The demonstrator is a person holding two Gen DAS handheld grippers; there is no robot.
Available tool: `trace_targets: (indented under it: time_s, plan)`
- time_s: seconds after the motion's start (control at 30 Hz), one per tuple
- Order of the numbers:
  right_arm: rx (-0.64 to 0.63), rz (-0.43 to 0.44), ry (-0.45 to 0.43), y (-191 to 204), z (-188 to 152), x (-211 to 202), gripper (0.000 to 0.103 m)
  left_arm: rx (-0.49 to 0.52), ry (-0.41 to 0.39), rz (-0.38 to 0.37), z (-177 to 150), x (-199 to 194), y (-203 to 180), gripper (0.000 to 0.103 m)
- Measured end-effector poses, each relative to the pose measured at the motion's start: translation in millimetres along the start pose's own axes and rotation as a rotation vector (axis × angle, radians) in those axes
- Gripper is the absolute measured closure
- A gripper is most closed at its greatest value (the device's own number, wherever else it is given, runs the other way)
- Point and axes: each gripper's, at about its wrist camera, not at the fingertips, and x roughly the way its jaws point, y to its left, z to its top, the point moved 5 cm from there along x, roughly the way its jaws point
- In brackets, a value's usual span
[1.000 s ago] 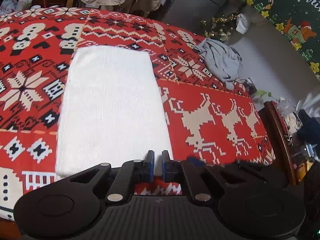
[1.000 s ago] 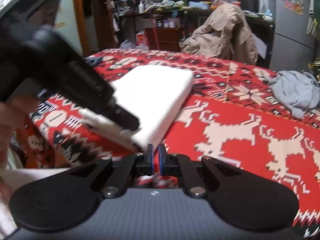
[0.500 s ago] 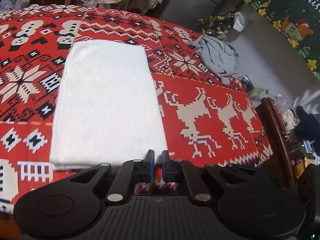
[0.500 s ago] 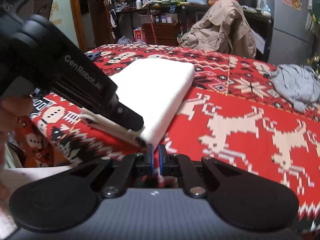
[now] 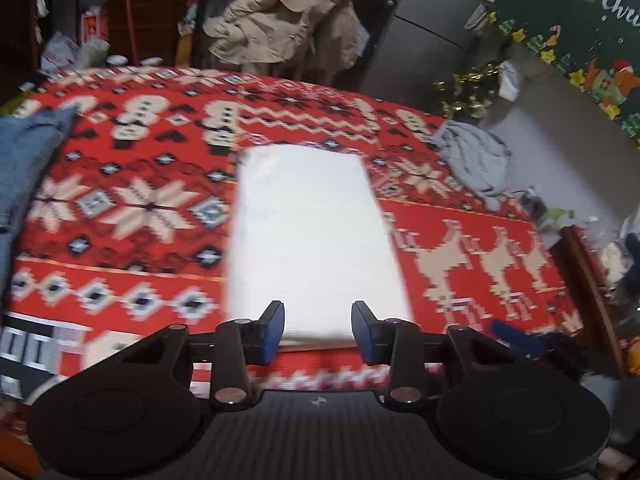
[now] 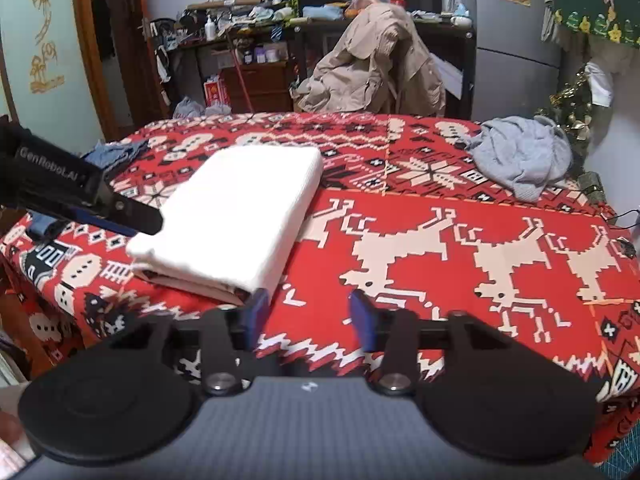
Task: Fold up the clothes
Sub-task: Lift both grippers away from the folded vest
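Right wrist view: folded white garment [image 6: 236, 216] lies on red tablecloth [image 6: 440, 216].

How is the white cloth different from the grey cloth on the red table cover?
The white cloth is folded into a flat, neat rectangle; the grey cloth is a crumpled heap. The white cloth lies near the front edge, the grey cloth at the far right corner. Both rest on the red cover, and neither is gripped.

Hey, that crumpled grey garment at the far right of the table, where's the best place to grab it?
Judging by its pose, pinch a raised ridge on top of the grey garment, coming from above. It lies in a bunched heap with no flat edge showing.
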Motion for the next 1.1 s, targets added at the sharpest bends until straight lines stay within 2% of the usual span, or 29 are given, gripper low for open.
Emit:
trace_targets:
  time_s: [0.1, 0.17, 0.23, 0.27, 0.3, 0.33, 0.43, 0.6, 0.73, 0.83, 0.93, 1.0, 1.07, 1.1]
  plan:
    - [-0.004, -0.008, -0.015, 3, 4, -9, 0.023, 0.026, 0.004, 0.039, 1, -4, 13, 0.064]
    - [-0.016, -0.013, -0.026, 6, 8, -15, 0.017, 0.024, 0.008, 0.08, 1, -5, 22, 0.056]
    - [-0.034, -0.031, -0.039, 8, 12, -20, 0.009, 0.025, -0.001, 0.07, 3, -7, 29, 0.049]
    - [-0.037, -0.047, -0.045, 9, 14, -22, 0.006, 0.028, -0.007, 0.058, 4, -8, 31, 0.045]
    - [-0.04, -0.063, -0.05, 9, 16, -24, 0.004, 0.036, -0.018, 0.05, 5, -9, 32, 0.034]
    - [-0.042, -0.078, -0.044, 8, 18, -23, 0.002, 0.045, -0.029, 0.044, 6, -10, 32, 0.029]
    - [-0.036, -0.076, -0.025, 6, 24, -20, 0.001, 0.083, -0.055, 0.028, 9, -12, 32, 0.021]
    - [0.012, -0.064, -0.018, 1, 32, -14, 0.001, 0.145, -0.058, -0.016, 7, -9, 33, 0.02]
    - [-0.016, -0.009, 0.016, 7, 25, -1, 0.001, 0.129, -0.076, -0.02, -7, -1, 40, 0.017]
    - [-0.027, -0.006, -0.01, 17, 18, 3, 0.001, 0.116, -0.102, -0.024, -20, 2, 43, 0.017]
    - [0.03, 0.01, -0.053, 24, 12, 1, 0.001, 0.142, -0.13, -0.013, -30, 2, 40, 0.018]
    - [0.021, 0.019, -0.065, 32, 6, 4, 0.006, 0.139, -0.164, -0.055, -35, 1, 39, 0.022]
    - [-0.021, 0.0, -0.056, 43, 0, 10, 0.028, 0.145, -0.183, -0.046, -39, 3, 38, 0.026]
    - [-0.039, -0.01, -0.047, 47, -4, 14, 0.035, 0.147, -0.189, -0.031, -41, 5, 38, 0.03]
